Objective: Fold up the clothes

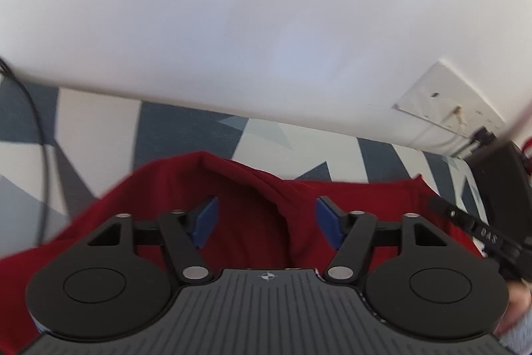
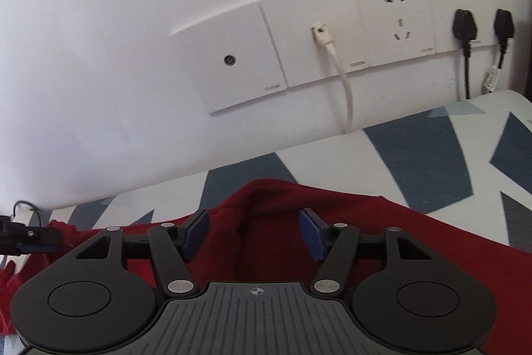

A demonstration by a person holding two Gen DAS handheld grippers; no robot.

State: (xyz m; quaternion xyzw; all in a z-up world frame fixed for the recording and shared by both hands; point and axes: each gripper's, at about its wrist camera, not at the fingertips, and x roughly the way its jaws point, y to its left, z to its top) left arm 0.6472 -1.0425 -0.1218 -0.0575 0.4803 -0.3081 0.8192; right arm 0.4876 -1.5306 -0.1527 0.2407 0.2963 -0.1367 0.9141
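A red garment is lying rumpled on a blue-and-white patterned surface against a white wall. Over its left part the left hand-held gripper is hovering with jaws spread, a raised fold of cloth between the blue pads but not pinched. To the right, the right hand-held gripper is likewise standing spread over a fold, below a row of wall sockets.

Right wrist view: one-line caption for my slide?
Open right claw over a red garment on a patterned sheet below wall sockets.
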